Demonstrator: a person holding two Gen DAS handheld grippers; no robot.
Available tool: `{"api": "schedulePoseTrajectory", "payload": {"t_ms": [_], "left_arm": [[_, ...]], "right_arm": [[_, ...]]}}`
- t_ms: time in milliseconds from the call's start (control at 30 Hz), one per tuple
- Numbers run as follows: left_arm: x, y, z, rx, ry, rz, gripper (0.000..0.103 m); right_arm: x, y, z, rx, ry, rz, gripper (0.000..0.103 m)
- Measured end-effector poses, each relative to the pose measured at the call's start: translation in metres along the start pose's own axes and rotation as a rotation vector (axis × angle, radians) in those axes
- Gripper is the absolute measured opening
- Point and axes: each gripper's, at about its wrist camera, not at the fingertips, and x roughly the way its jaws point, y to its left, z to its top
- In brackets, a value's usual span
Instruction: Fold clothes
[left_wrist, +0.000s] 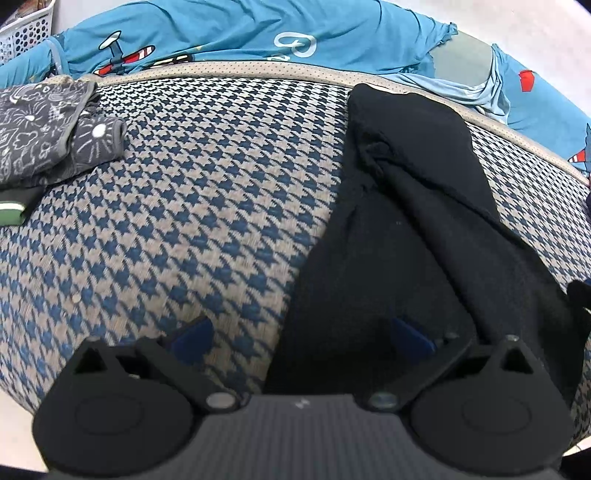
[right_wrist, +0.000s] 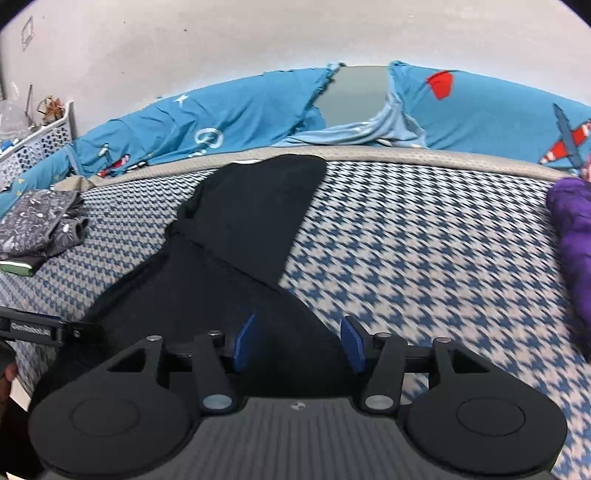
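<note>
Left gripper (left_wrist: 301, 338), blue pads spread wide, nothing between, over blue-and-beige houndstooth mattress (left_wrist: 192, 192). Long black garment (left_wrist: 406, 236) lies w/ its near end under right pad, reaching mattress far edge. Folded grey doodle-print garment (left_wrist: 40, 133) at far-left corner.

light: bright, even, soft shadows | blur: motion smear, right view | edges: heavy fisheye warp, dark corners

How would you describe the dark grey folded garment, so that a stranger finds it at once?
Start from the houndstooth mattress with the blue bedding behind it. At its far left edge, near the white basket, lies the folded grey garment. Unlike the long plain black garment in the middle, it is small and covered in white doodle prints.
</note>
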Motion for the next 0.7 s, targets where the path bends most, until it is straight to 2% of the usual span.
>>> {"api": "schedulePoseTrajectory", "payload": {"t_ms": [467, 700], "left_arm": [[-0.009, -0.007, -0.02, 0.033, -0.015, 0.033, 0.103], [-0.006, -0.012, -0.024, 0.064, -0.02, 0.055, 0.103]], "right_arm": [[-0.008, -0.012, -0.022, 0.067, 0.034, -0.118, 0.052], [-0.001, -0.007, -0.027, 0.044, 0.039, -0.147, 0.05]]}}
